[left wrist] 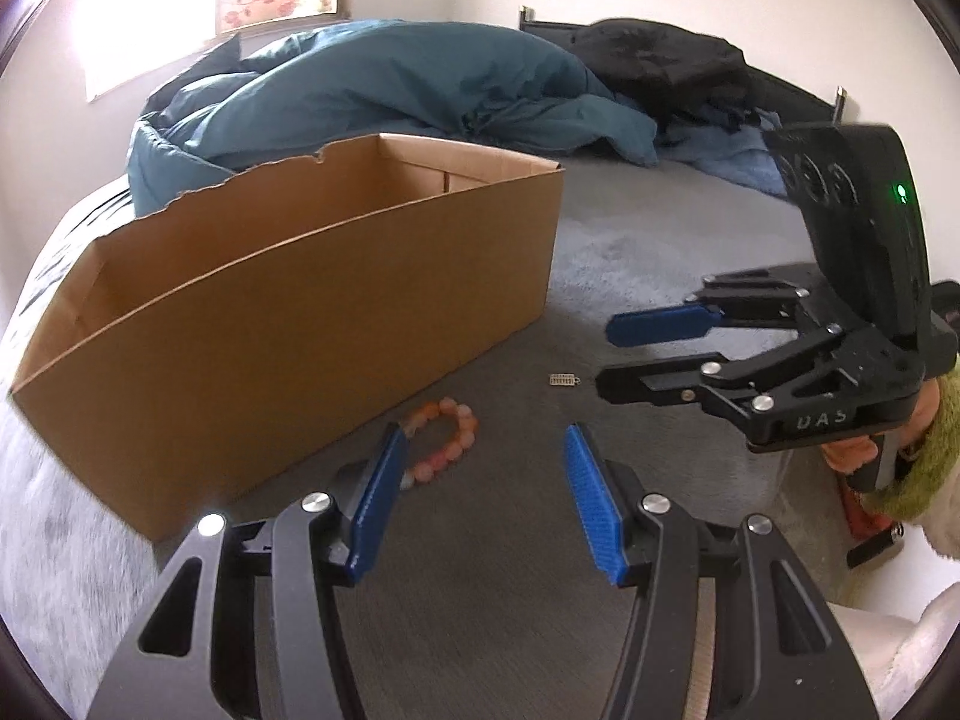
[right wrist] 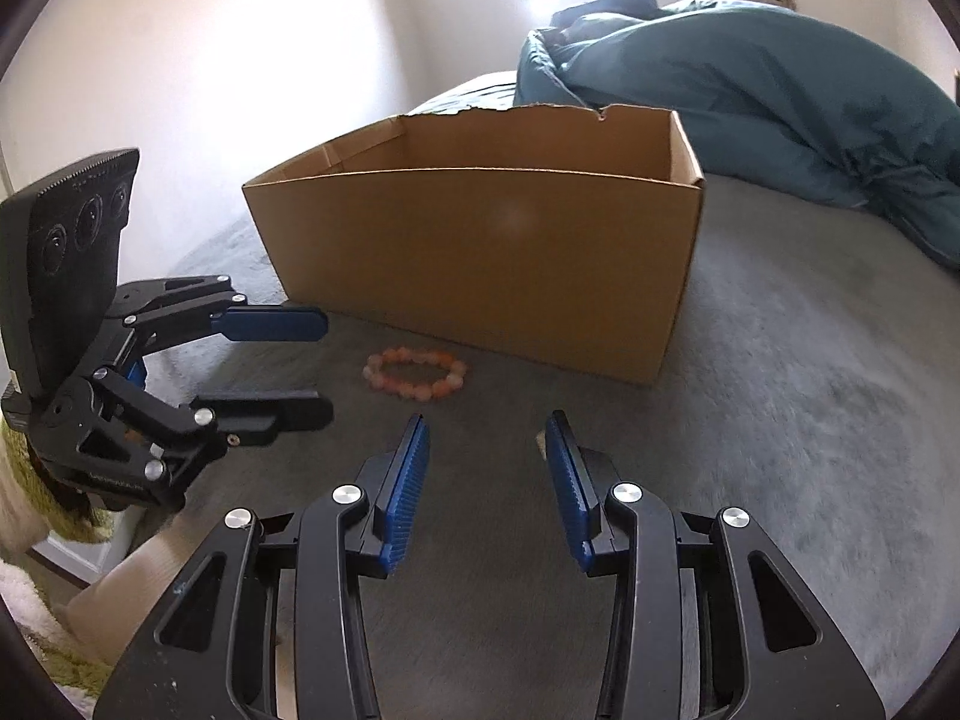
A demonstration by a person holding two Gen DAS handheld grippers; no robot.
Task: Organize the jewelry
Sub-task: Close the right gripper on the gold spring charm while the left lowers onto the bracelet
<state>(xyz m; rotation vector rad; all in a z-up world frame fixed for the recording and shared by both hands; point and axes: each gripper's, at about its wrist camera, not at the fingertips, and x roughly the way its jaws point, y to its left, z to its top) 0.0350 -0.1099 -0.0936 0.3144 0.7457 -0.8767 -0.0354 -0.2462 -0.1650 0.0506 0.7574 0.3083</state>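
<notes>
Two grippers hung over a bead bracelet and a small charm beside the cardboard box

The cardboard box stood open on the grey bed cover, probably as the place to collect the jewelry, so both pieces lay just in front of its long wall. The bracelet, a ring of round pink and orange beads that looked matte and a little translucent, lay flat near the box wall; the small silver charm lay a little further from the box. The left gripper was half open and empty, with the bracelet partly behind one finger. The right gripper was also parted with nothing between its pads, near the charm
</notes>
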